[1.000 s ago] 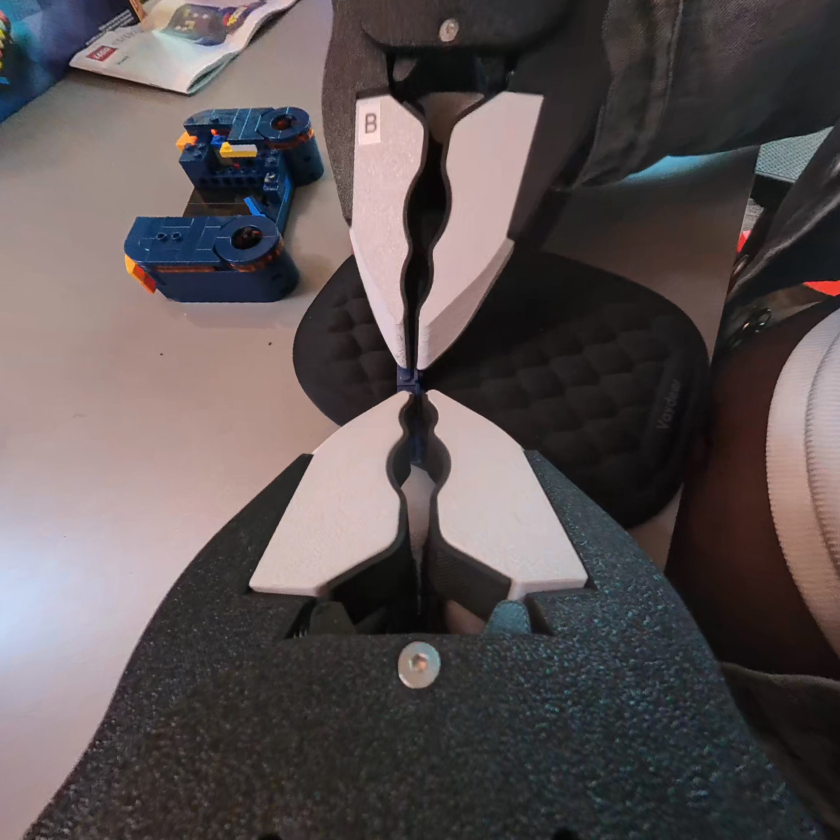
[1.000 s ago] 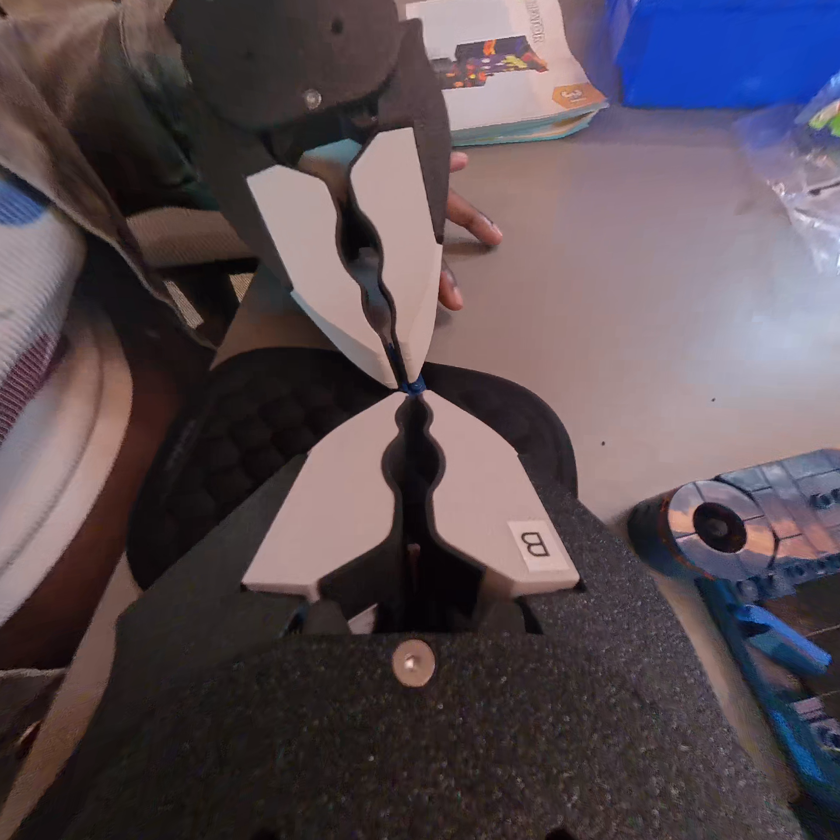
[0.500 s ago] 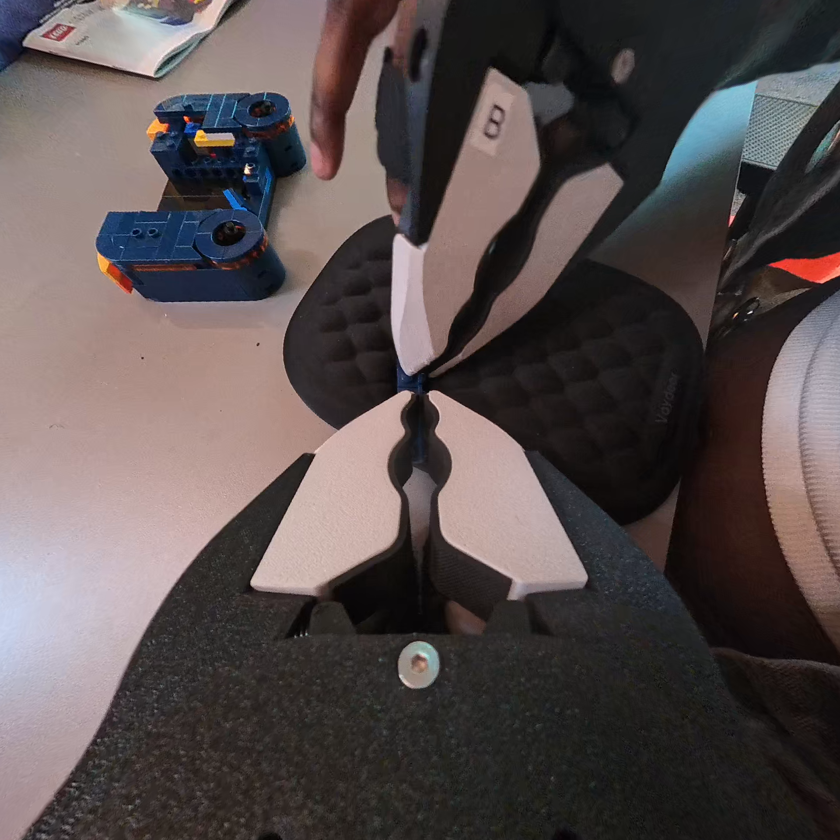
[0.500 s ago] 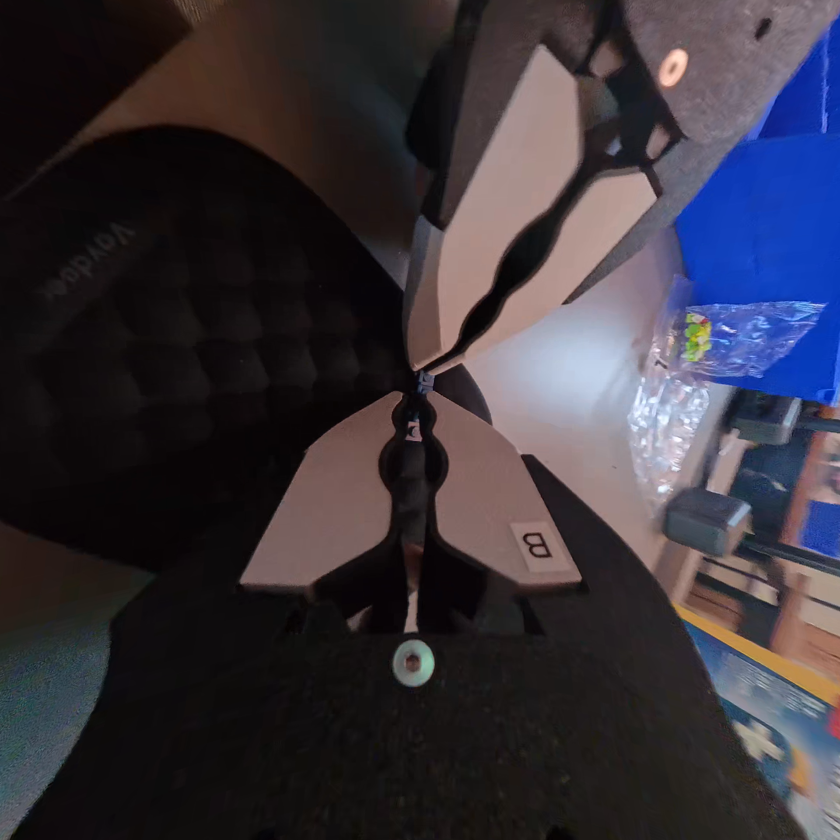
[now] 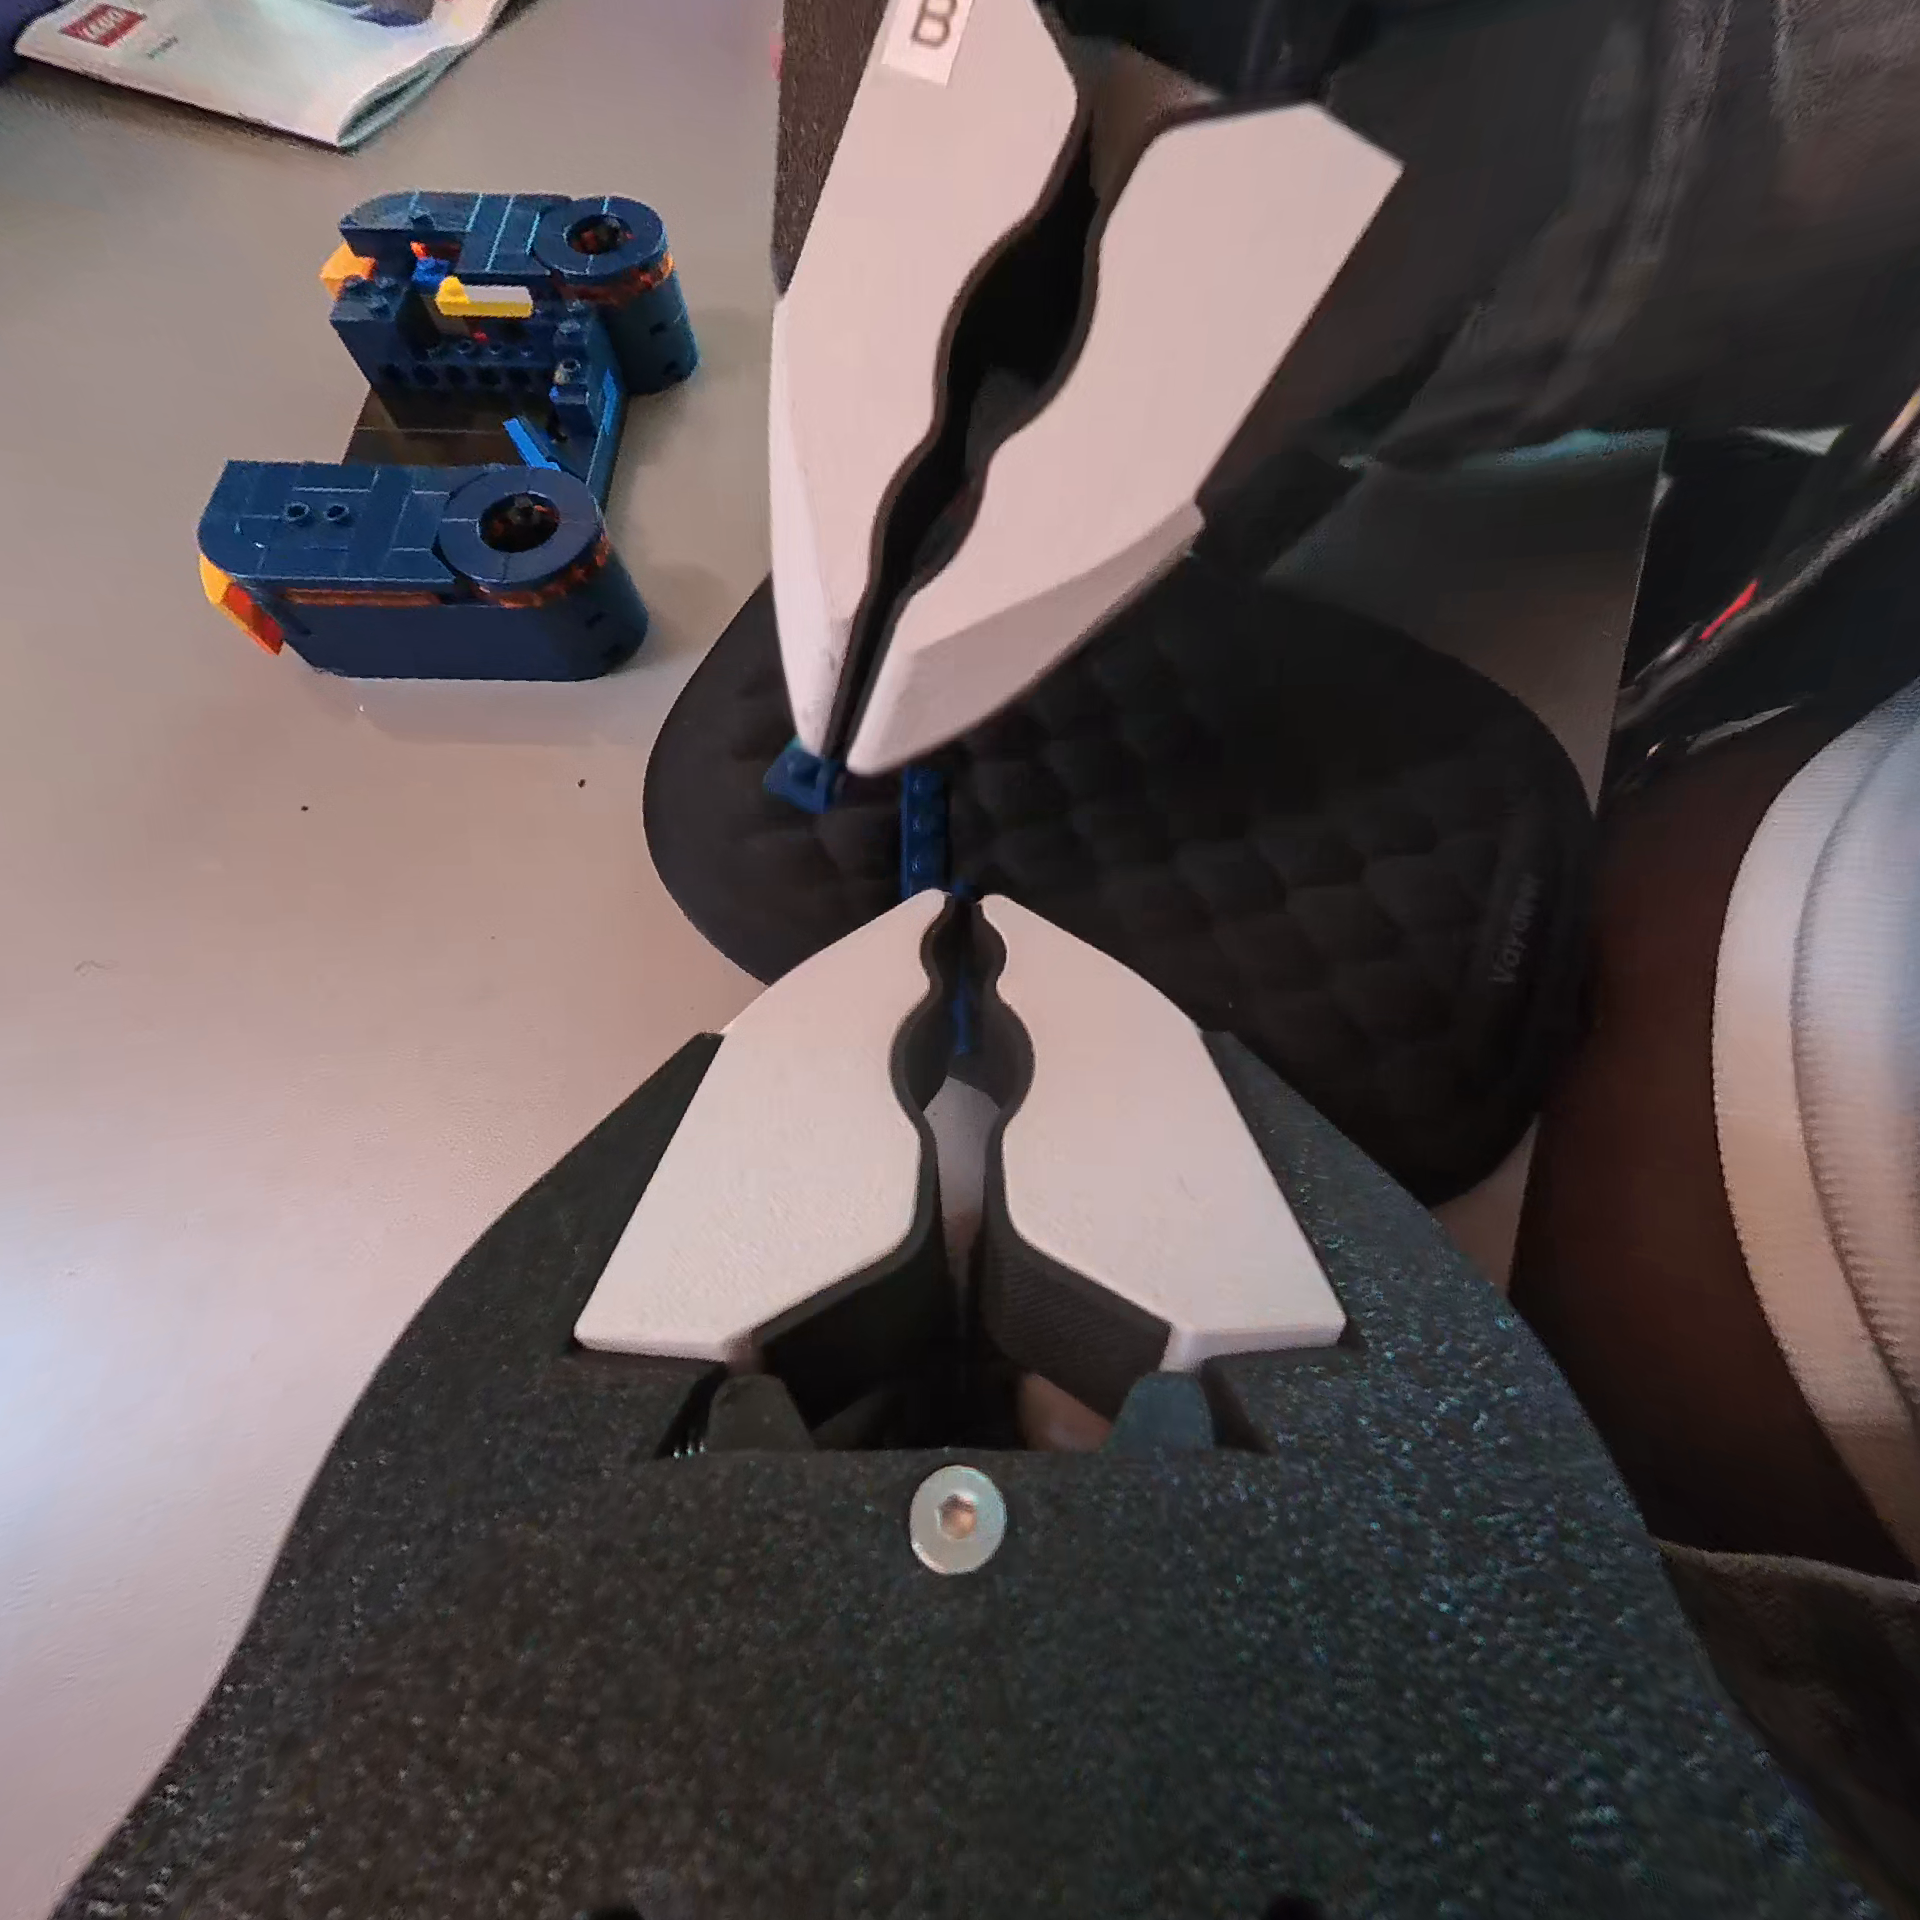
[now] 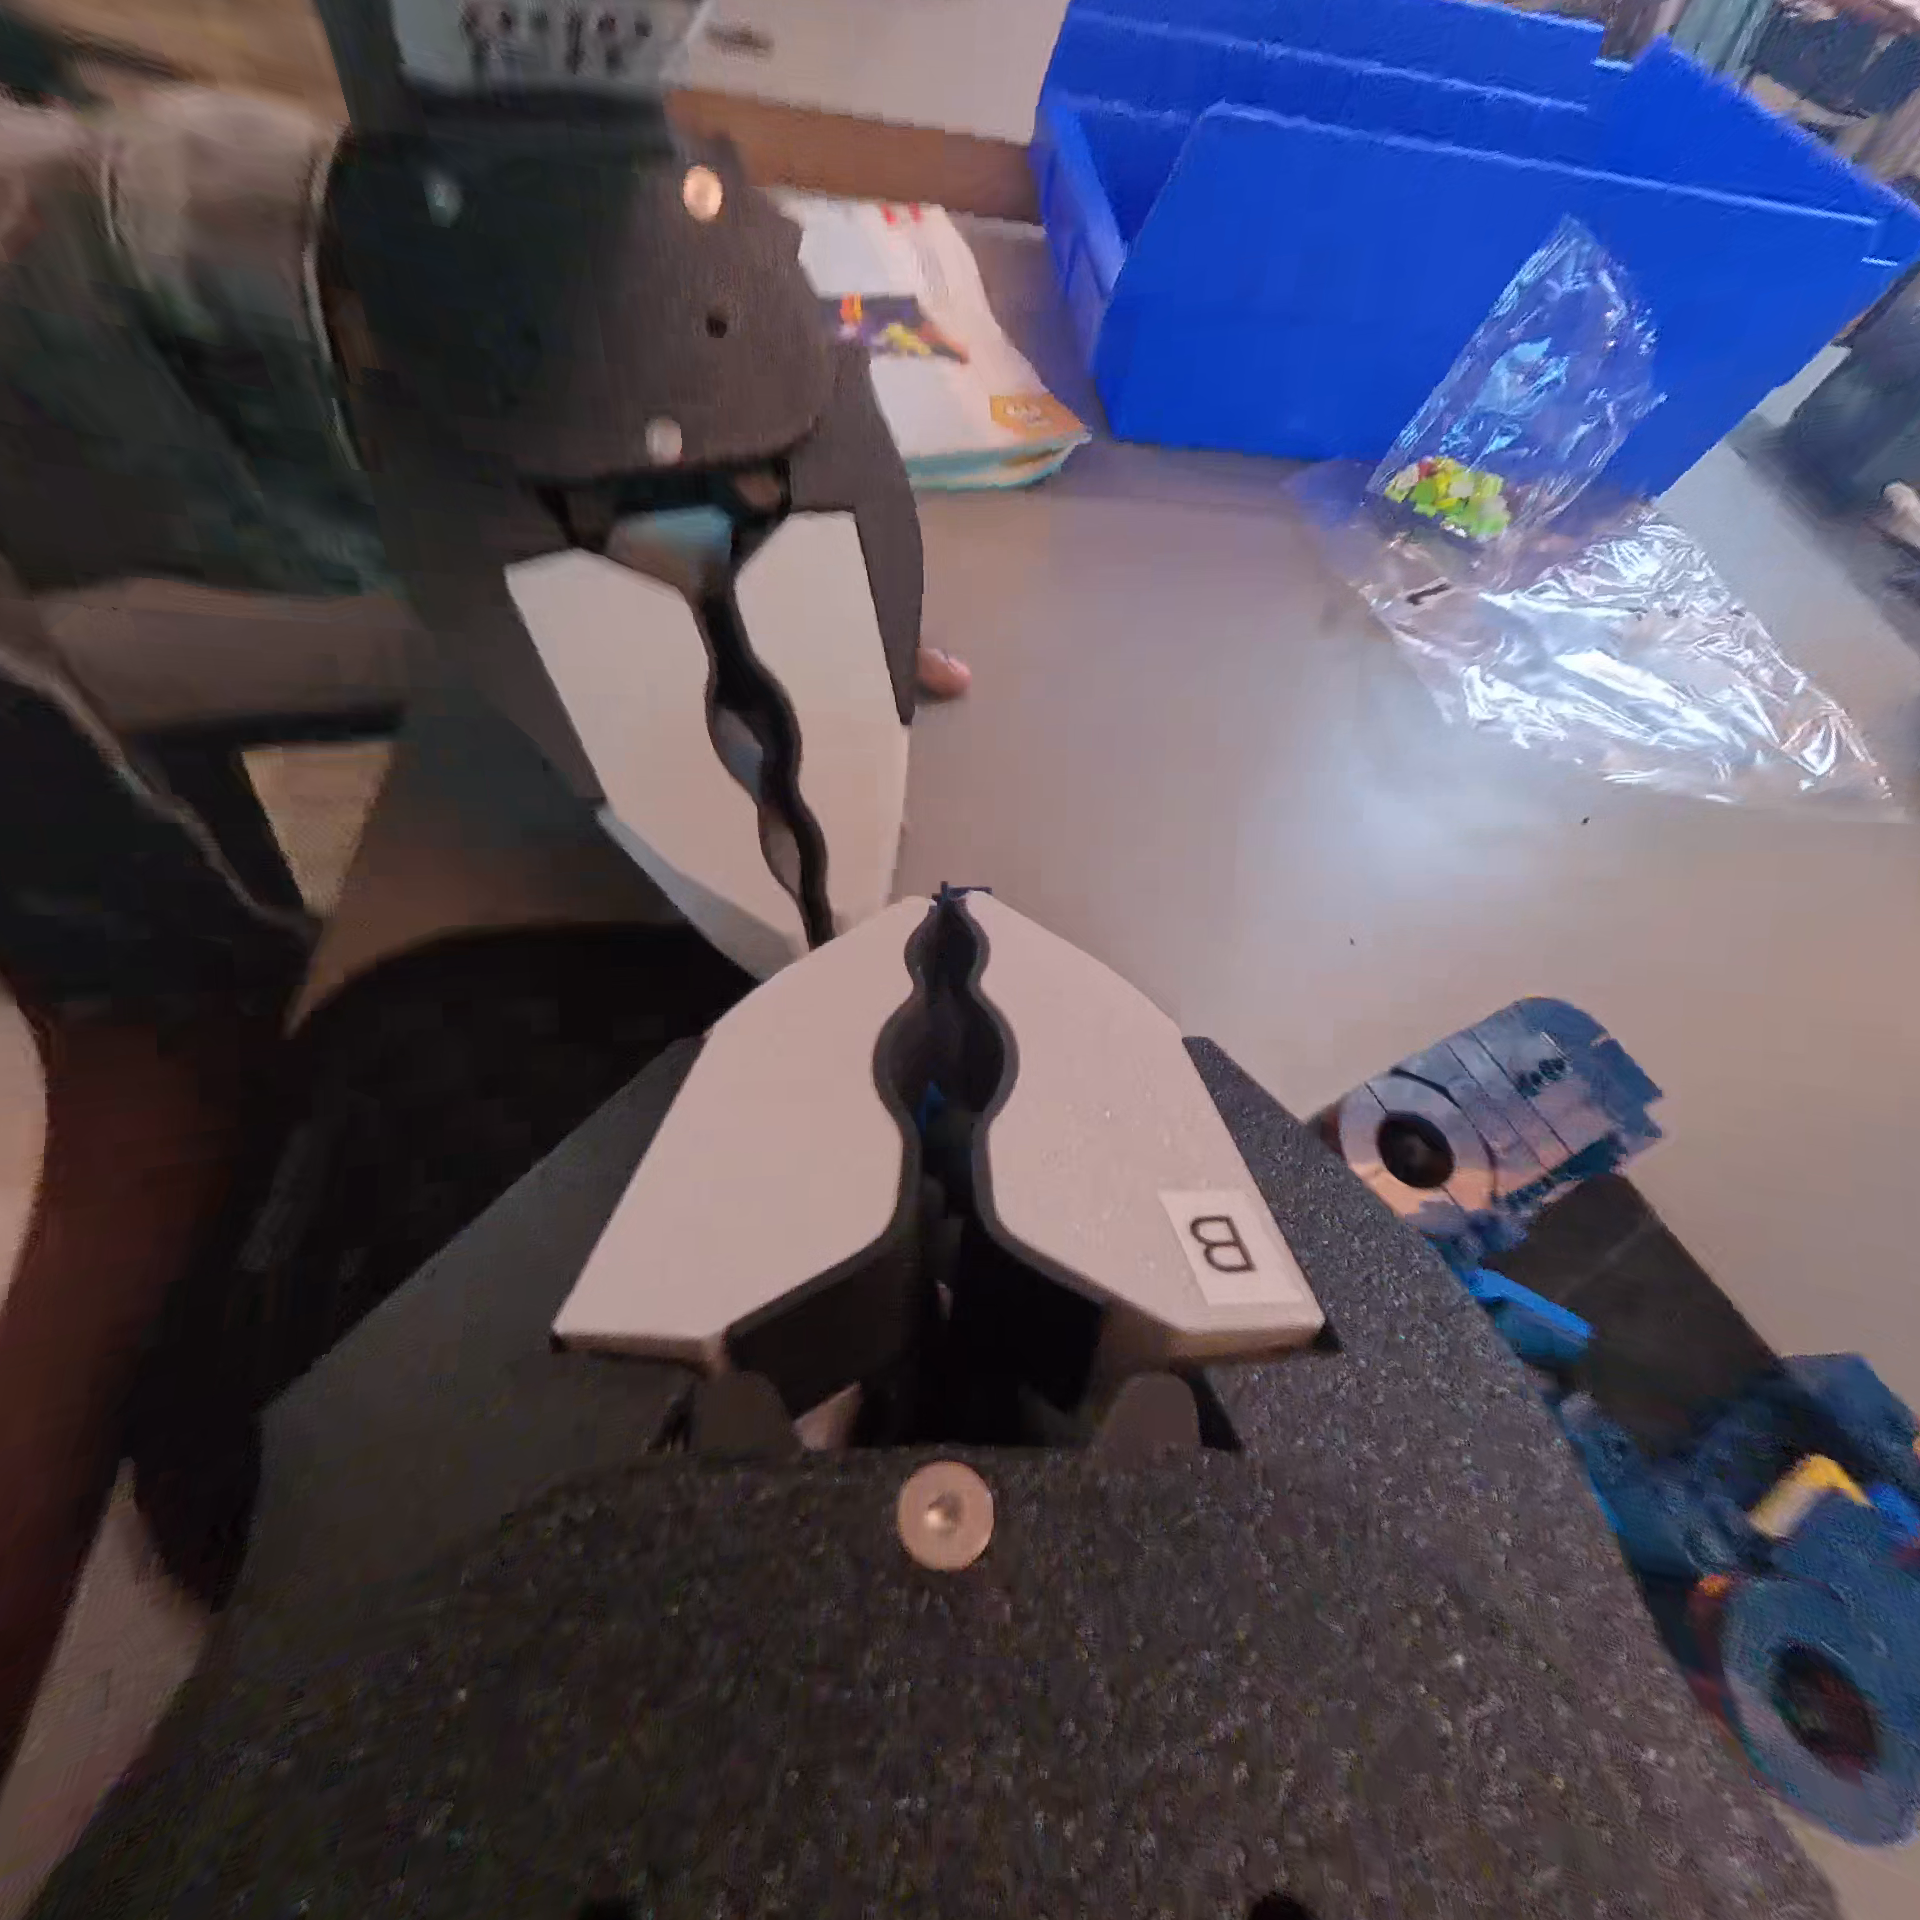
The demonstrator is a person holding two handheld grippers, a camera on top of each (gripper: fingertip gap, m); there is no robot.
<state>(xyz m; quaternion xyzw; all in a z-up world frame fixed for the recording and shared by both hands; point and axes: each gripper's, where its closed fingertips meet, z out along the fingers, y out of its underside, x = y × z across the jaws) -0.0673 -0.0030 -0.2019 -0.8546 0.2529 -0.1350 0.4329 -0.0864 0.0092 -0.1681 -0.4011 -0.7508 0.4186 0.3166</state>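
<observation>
The two grippers are apart now, where a second ago they met tip to tip over one small blue piece. The left gripper [image 5: 961, 902] is pressed together on a thin dark-blue brick strip [image 5: 923, 831], a row of studs showing, which sticks out forward past its tips. The right gripper [image 5: 831, 764] has tilted off to the side and comes away with its own prize: a small blue brick [image 5: 800, 781] pinched at its very tips, just beside the strip's far end and no longer joined to it. So the join has broken, and each side carries one part. From the right wrist view, the right gripper [image 6: 954, 906] is closed with only a sliver of dark blue [image 6: 951, 896] peeking out, too blurred there to read its shape, and the left gripper [image 6: 821, 930] sits just beyond it, partly hidden. Both hang above the black quilted pad [image 5: 1299, 831] at the near edge of the grey counter [image 5: 260, 1039]. Off to the left of the pad rests the dark-blue brick model [image 5: 447, 447] with its two round hubs and orange and yellow accents, untouched. Further back lie an instruction booklet [image 5: 260, 52], and in the right wrist view a blue plastic bin [image 6: 1403, 260] with a clear bag of green pieces [image 6: 1496, 416] leaning on it.
</observation>
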